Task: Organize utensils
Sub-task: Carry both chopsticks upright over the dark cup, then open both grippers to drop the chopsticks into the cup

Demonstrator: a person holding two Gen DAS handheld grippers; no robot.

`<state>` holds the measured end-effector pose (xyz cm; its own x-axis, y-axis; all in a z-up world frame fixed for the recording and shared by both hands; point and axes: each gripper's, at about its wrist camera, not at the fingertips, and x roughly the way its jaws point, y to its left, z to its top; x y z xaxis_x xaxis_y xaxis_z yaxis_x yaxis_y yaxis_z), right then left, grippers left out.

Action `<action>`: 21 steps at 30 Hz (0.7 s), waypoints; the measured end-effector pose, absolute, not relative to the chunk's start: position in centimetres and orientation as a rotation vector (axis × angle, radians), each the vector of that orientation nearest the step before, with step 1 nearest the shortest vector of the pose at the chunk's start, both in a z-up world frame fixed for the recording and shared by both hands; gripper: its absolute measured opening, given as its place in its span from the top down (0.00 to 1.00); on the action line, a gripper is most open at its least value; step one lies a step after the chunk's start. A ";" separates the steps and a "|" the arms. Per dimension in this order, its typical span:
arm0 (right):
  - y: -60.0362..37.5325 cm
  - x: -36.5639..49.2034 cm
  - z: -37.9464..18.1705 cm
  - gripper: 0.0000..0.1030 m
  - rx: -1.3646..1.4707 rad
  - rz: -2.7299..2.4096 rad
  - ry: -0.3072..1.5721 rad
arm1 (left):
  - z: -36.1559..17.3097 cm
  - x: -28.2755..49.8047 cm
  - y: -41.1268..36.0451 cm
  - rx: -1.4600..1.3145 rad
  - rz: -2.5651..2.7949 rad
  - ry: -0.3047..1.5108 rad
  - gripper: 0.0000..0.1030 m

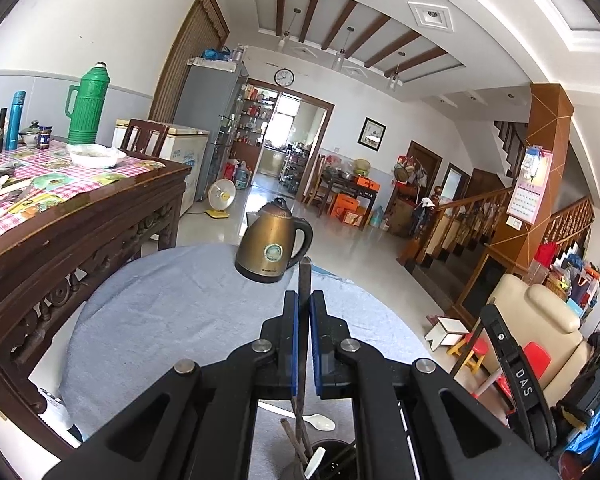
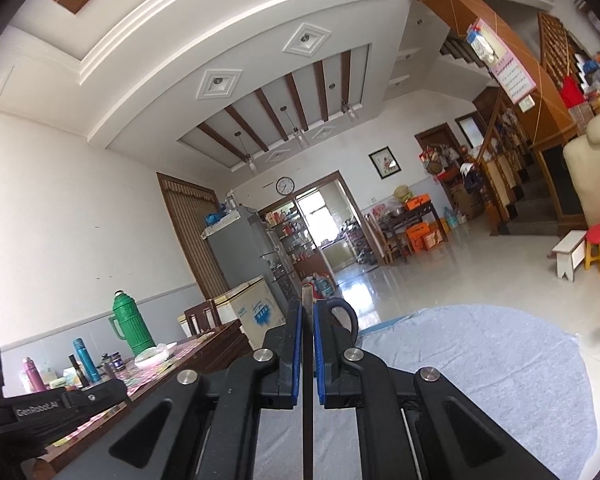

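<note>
left claw (image 1: 304,308) is closed down to a thin gap, pinching a dark chopstick (image 1: 304,276) between the blue pads; the stick runs straight up past the tips and down below the claw toward a dark utensil holder (image 1: 332,460). Judging by that line-up, it's held vertical so it can drop straight into the holder. Holder sits directly under the claw; other sticks and a white spoon (image 1: 315,462) already stand in it, and a second white spoon (image 1: 320,423) lies on the grey cloth of the bench (image 1: 172,300) just beyond it

right claw (image 2: 308,316) is likewise nearly closed on a thin dark stick (image 2: 307,360), upright between its pads, tip poking just past the fingertips; lower end runs out of frame, so can't tell where it ends

left view only: holder, spoons, brass kettle (image 1: 274,242) ahead of the claw at the far bench edge. Right view only: a scissor handle (image 2: 346,314) right behind the right finger, and the other gripper's body low left. Right view tilts up, shows no holder
</note>
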<state>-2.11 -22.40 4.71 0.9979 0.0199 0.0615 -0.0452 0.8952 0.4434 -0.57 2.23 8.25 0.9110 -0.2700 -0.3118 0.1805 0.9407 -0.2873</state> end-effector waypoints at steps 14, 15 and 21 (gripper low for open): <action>-20.4 -2.6 3.6 0.94 0.352 0.003 -0.045 | 9.4 -1.1 4.2 -0.317 -0.199 0.274 0.95; -20.6 -2.7 3.6 0.94 0.355 0.000 -0.048 | 9.6 -1.2 4.1 -0.314 -0.200 0.266 0.95; -21.4 -3.0 5.2 0.94 0.381 -0.007 -0.089 | 10.5 -1.7 3.6 -0.313 -0.216 0.234 0.95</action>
<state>-3.03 -21.35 5.22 0.9961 -0.0237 0.0851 -0.0096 0.9282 0.3720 -1.73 3.56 10.52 0.9501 -0.2448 -0.1933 0.1727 0.9289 -0.3277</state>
